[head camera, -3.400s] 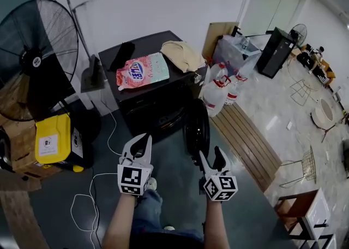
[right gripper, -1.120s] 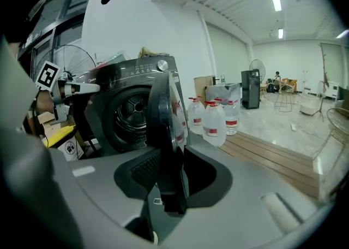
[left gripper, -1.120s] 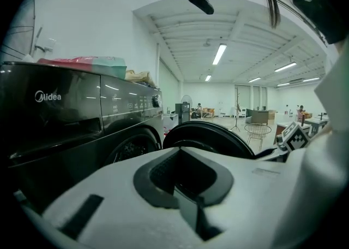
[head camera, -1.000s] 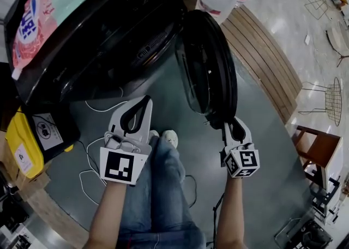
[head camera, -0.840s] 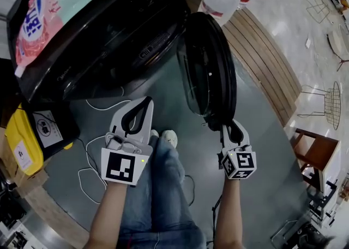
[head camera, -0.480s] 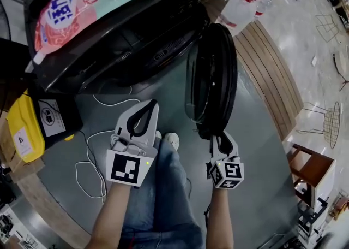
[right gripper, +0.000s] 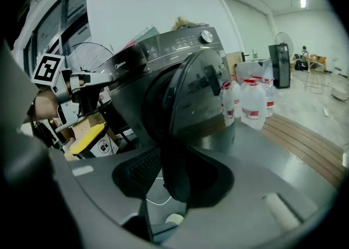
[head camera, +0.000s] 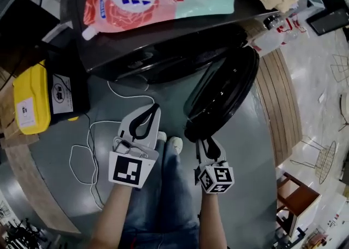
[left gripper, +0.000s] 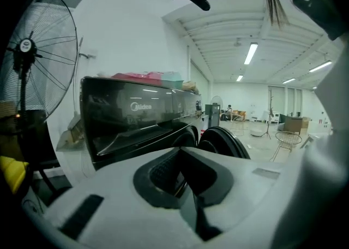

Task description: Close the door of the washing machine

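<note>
Head view shows the round black glass-fronted door (head camera: 223, 98) of the black front-loading washing machine (head camera: 163, 46) standing ajar. It is hinged at the right of the machine's front and angled out over the grey floor (head camera: 256, 149). The closing swing is judged to be under way but unfinished.

The right gripper (head camera: 206, 143) is set at the door's free rim. In the right gripper view that rim is seen between the fingers (right gripper: 143, 170), which have just been opening and now appear spread loosely about it rather than clamped. The left gripper (head camera: 148, 112) is held apart from the door, its fingers pressed together on nothing.

For the next move, the rim would need to be pushed round toward the dark drum opening until the latch is met.

The arc between door and machine front appears free. A thin white cable (head camera: 90, 133) lies on the floor to the left, below that path, and a white shoe (head camera: 174, 144) is placed just beside the rim. Clear plastic water bottles (right gripper: 253, 103) and a slatted wooden platform (head camera: 281, 95) are kept beyond the hinge side, outside the swing.
</note>
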